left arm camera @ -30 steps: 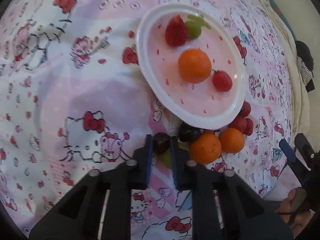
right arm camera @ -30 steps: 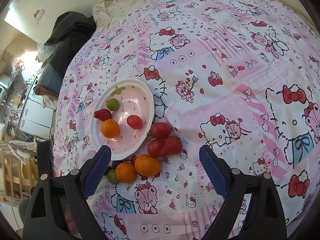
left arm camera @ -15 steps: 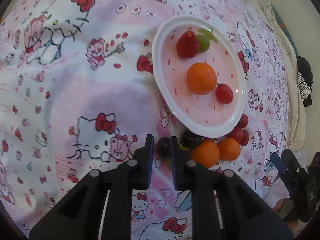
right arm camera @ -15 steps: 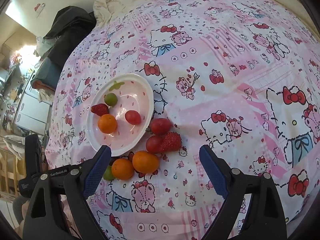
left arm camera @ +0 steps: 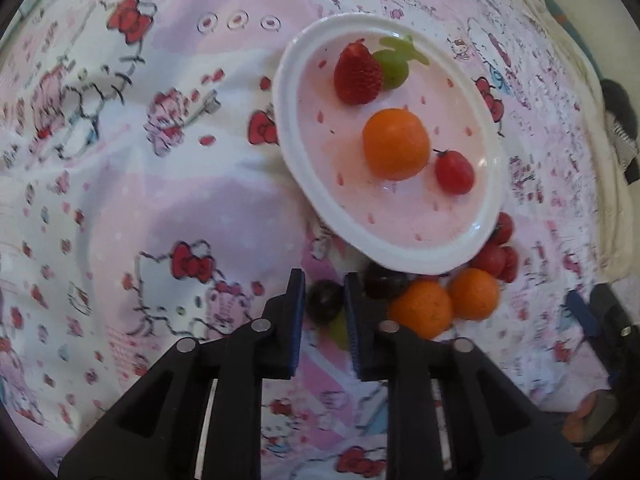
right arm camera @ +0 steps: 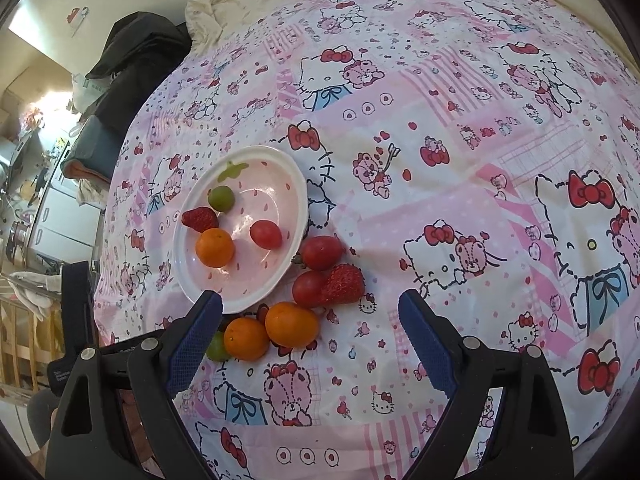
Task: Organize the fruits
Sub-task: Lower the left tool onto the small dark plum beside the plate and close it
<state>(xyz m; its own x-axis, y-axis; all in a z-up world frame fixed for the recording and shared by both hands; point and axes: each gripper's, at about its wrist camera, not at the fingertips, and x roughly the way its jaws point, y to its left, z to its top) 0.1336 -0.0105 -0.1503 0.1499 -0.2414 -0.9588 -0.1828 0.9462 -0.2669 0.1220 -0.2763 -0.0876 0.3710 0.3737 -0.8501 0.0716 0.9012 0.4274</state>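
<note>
With the left gripper pinched on a smooth dark grape and the right gripper wide open and empty, the grape may squirt out short of the plate.

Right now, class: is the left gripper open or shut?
Shut. In the left wrist view, the left gripper has its pads pressed against both sides of a dark grape, leaving no gap.

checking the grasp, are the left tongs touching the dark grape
Touching. The left wrist view shows the left tongs shut on the dark grape, both pads pressed against its sides with no gap.
</note>
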